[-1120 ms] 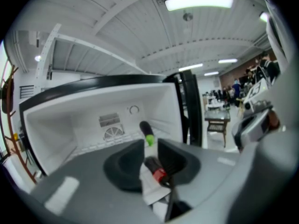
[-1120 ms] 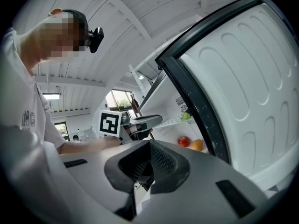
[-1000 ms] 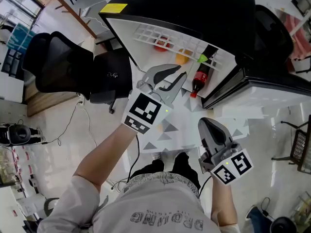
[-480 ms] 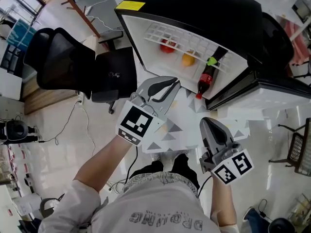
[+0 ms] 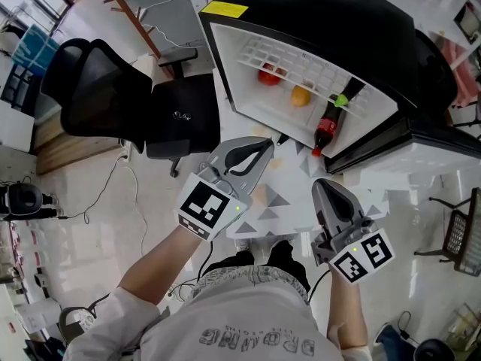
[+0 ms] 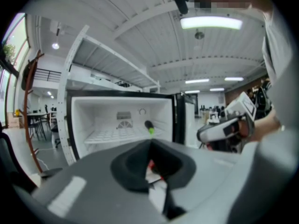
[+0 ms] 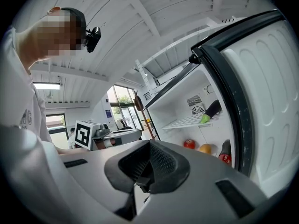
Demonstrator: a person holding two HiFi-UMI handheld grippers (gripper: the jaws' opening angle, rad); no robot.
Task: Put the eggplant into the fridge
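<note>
The eggplant (image 5: 352,92), dark with a green stem, lies on the white wire shelf inside the open fridge (image 5: 316,13). It also shows on that shelf in the left gripper view (image 6: 148,125) and in the right gripper view (image 7: 212,109). My left gripper (image 5: 267,143) hangs in front of the fridge opening, apart from the eggplant; its jaws are shut with nothing between them (image 6: 150,142). My right gripper (image 5: 325,185) stays lower right near the door edge, shut and empty (image 7: 149,144).
Below the wire shelf sit a red fruit (image 5: 270,74), an orange fruit (image 5: 301,95) and a cola bottle (image 5: 325,129). The fridge door (image 5: 421,138) stands open at the right. A black office chair (image 5: 113,96) stands to the left of the fridge.
The left gripper has drawn back from the fridge opening and its jaws have gone from open to shut. The eggplant has stayed on the shelf. The right gripper has barely shifted.
</note>
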